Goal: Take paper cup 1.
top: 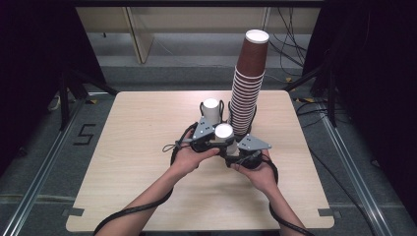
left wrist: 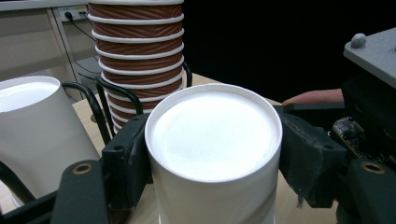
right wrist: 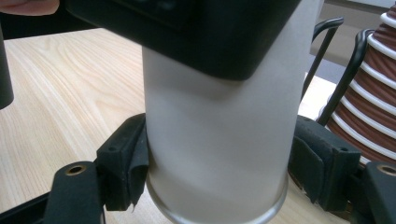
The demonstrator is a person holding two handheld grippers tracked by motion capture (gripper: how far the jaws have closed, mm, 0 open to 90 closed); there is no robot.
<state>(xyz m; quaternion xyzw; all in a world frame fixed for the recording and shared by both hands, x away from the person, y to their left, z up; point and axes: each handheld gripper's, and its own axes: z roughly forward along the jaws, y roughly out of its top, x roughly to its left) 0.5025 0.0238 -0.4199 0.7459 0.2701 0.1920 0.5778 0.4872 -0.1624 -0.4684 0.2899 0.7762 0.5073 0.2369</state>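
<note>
White paper cup (top: 223,132) gripped by both tools at mid-table.
Its upper part is clamped by the left gripper (left wrist: 212,154), its lower part by the right gripper (right wrist: 217,172) (brown cup stack (top: 247,88) just behind).

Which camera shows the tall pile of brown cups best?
The high view: there the whole brown cup stack shows, from its black wire holder to its white top. The left gripper view shows its lower rings behind the white cup that both grippers clamp. The right gripper view catches a slice of it at the right edge.
</note>
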